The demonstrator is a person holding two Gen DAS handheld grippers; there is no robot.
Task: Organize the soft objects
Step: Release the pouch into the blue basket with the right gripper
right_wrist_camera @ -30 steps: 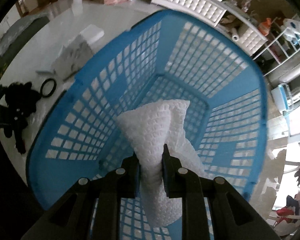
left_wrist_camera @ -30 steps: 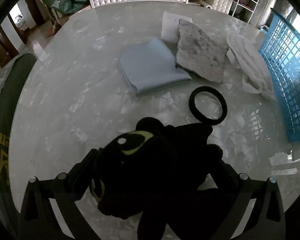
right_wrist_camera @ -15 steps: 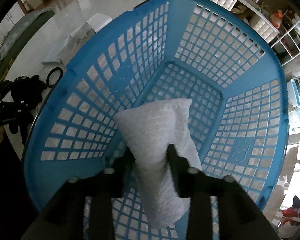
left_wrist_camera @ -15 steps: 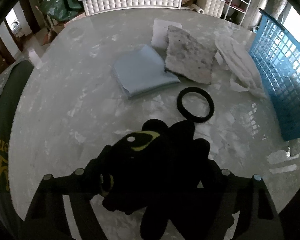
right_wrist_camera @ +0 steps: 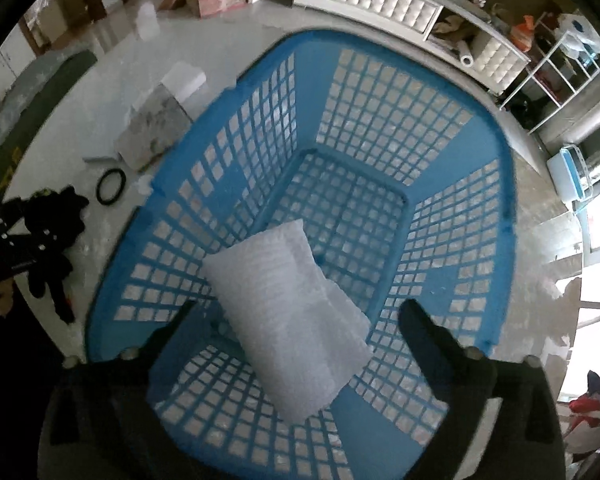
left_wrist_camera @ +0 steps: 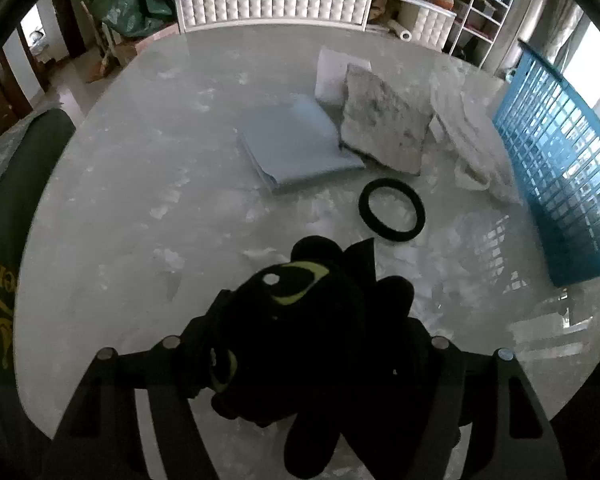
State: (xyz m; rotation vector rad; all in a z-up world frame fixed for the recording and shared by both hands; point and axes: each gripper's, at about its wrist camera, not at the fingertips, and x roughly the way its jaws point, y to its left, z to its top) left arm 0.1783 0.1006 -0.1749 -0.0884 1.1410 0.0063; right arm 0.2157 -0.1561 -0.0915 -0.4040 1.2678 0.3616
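Note:
My left gripper (left_wrist_camera: pixel 312 340) is shut on a black plush toy (left_wrist_camera: pixel 300 320) with yellow-green eyes, held above the table. It also shows in the right wrist view (right_wrist_camera: pixel 56 224) at the far left. My right gripper (right_wrist_camera: pixel 296 312) is open over the blue basket (right_wrist_camera: pixel 380 128). A white bubble-wrap sheet (right_wrist_camera: pixel 288 340) lies free between the spread fingers, inside the basket. On the table lie a black hair band (left_wrist_camera: pixel 392 210), a folded light-blue cloth (left_wrist_camera: pixel 300 148), a grey fuzzy cloth (left_wrist_camera: pixel 384 116) and a white wrap (left_wrist_camera: pixel 468 132).
The blue basket (left_wrist_camera: pixel 560 160) stands at the table's right side in the left wrist view. A white foam piece (left_wrist_camera: pixel 328 76) lies behind the grey cloth. A dark green chair back (left_wrist_camera: pixel 16 200) is at the left edge. Shelves and clutter line the far wall.
My right gripper has opened and let go of the white bubble wrap, which now lies in the basket. My left gripper has kept hold of the plush toy and drifted back a little.

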